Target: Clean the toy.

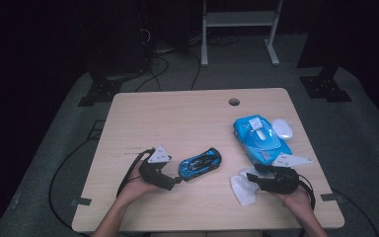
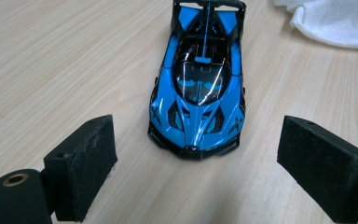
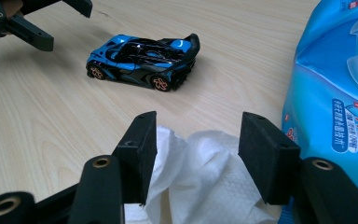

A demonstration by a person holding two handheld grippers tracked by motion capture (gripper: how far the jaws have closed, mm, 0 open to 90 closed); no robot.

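The work in hand looks like wiping the toy car (image 2: 198, 79) with a wet wipe (image 3: 205, 186), and by my reading it is at an early stage: neither thing is gripped yet.

The left gripper (image 2: 196, 172) has its jaws wide apart and empty. In the left gripper view the car sits on the counter (image 2: 51, 56) just ahead of the jaws and centred on the gap between them, nose toward the camera, touching neither pad. The high view shows the same: the left gripper (image 1: 177, 180) just short of the car (image 1: 200, 163).

The right gripper (image 3: 198, 154) also has its jaws apart. The crumpled white wipe lies on the counter directly under and between them; the pads stand either side of it without visibly pressing it, so I judge it not held. Just beyond the far jaw is the blue wipes pack (image 3: 335, 93), from which the wipe seems to have come. In the high view a white mouse-like object (image 1: 283, 129) lies beside the pack (image 1: 261, 138), well away from both jaws.

Done, as far as can be told: a wipe is out and the car stands upright within reach. Left: close the left jaws on the car's sides, close the right jaws on the wipe, bring the two together and rub the bodywork. Whether the car is dirty cannot be told.
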